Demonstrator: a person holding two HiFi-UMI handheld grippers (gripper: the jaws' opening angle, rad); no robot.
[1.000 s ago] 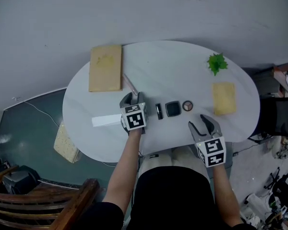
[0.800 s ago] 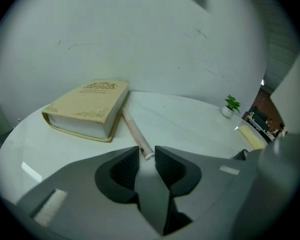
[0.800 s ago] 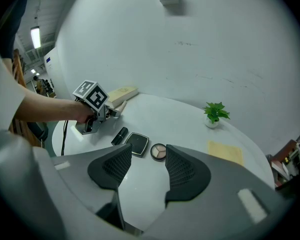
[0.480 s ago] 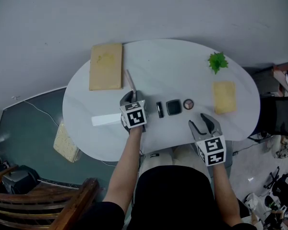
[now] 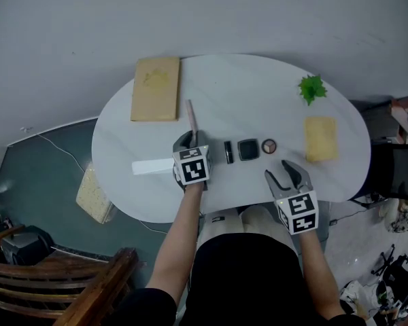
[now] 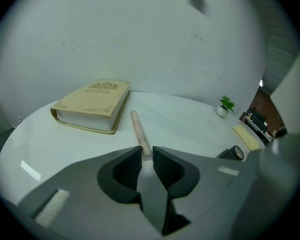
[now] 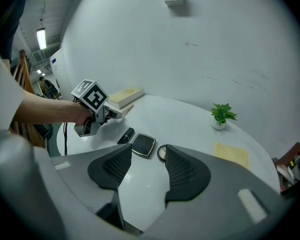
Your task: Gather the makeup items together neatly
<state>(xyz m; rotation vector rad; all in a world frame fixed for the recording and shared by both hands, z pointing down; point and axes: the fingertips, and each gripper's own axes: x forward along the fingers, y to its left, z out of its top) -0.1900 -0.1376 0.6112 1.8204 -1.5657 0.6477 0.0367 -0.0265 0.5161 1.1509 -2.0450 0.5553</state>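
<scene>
While the gathering is only partly done, we are finding the right gripper (image 5: pixel 282 174) hovering nearest the person, over the near edge of the white table (image 5: pixel 245 90). Its jaws are standing wide apart with nothing between them, and we are judging it to be waiting in reserve.

Just beyond and to the left, the left gripper (image 5: pixel 189 138) is pointing down at the tabletop. Its jaws have just been closing and are now pinching the near end of a pink stick (image 5: pixel 190 116), which is lying flat and pointing away toward the book (image 5: pixel 156 88). We are reading the end-grip as a way to drag or swing the stick without lifting it.

Between the two grippers, a black lipstick (image 5: pixel 228 152), a square compact (image 5: pixel 248 149) and a round compact (image 5: pixel 269 146) are lying in a close row. The stick is sitting just left of that row, so it appears to be the item left to bring in.

Farther off, a yellow pad (image 5: pixel 319 139) and a small plant (image 5: pixel 312 87) are occupying the right side, well apart from the makeup.
</scene>
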